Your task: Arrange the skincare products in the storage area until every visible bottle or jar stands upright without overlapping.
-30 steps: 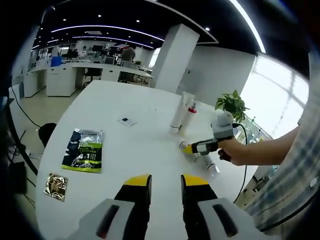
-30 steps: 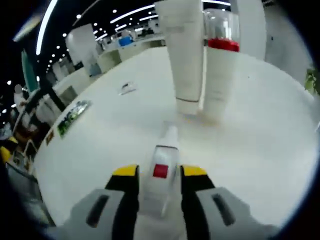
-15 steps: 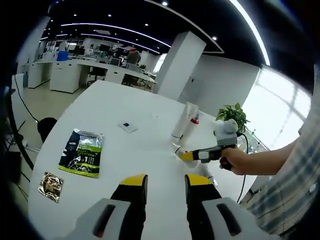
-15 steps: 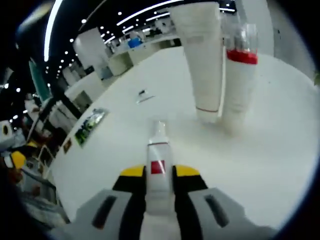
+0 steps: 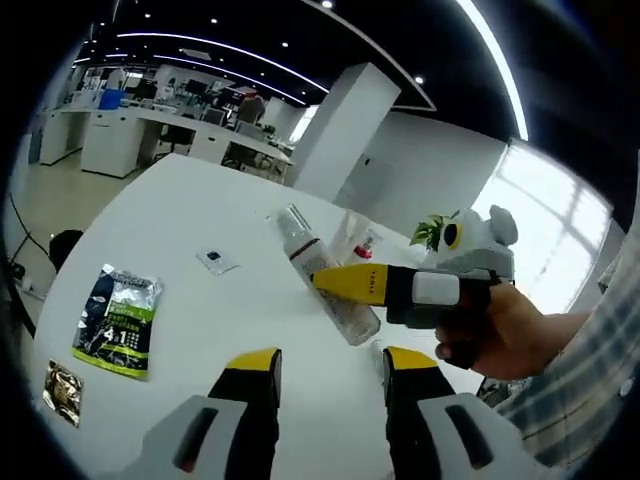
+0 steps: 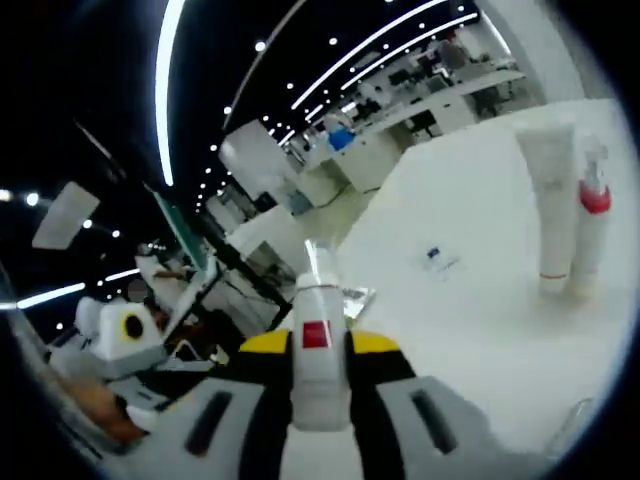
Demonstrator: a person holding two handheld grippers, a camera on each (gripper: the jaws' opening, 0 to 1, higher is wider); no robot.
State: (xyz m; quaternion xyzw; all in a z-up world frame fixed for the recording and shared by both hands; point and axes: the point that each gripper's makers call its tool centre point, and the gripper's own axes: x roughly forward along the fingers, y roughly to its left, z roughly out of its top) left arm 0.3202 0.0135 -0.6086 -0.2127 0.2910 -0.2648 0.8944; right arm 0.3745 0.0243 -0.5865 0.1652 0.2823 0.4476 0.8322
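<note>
My right gripper (image 6: 320, 345) has its yellow-tipped jaws clamped on one slim white bottle (image 6: 318, 345), a smooth plastic cylinder with a small red square label and a narrower clear cap; it is lifted clear of the table (image 6: 480, 300). In the left gripper view the same bottle (image 5: 330, 283) shows as a translucent tube slanting across the middle, pinched by the right gripper (image 5: 352, 284), with a hand (image 5: 500, 335) wrapped round the handle.

My left gripper (image 5: 325, 365) stands with its two yellow-and-black jaws apart, nothing between them, over the glossy white tabletop (image 5: 170, 230).

Far across the table two more containers stand upright, just beside each other: a tall white tapered tube (image 6: 552, 205) on its cap, and a white pump bottle (image 6: 590, 235) with a red collar. To the left lie three flat things: a green-and-black foil pouch (image 5: 116, 320), a crinkled gold sachet (image 5: 62, 393), and a small square packet (image 5: 216, 262). A leafy green plant (image 5: 432, 232) sits at the far right edge.
</note>
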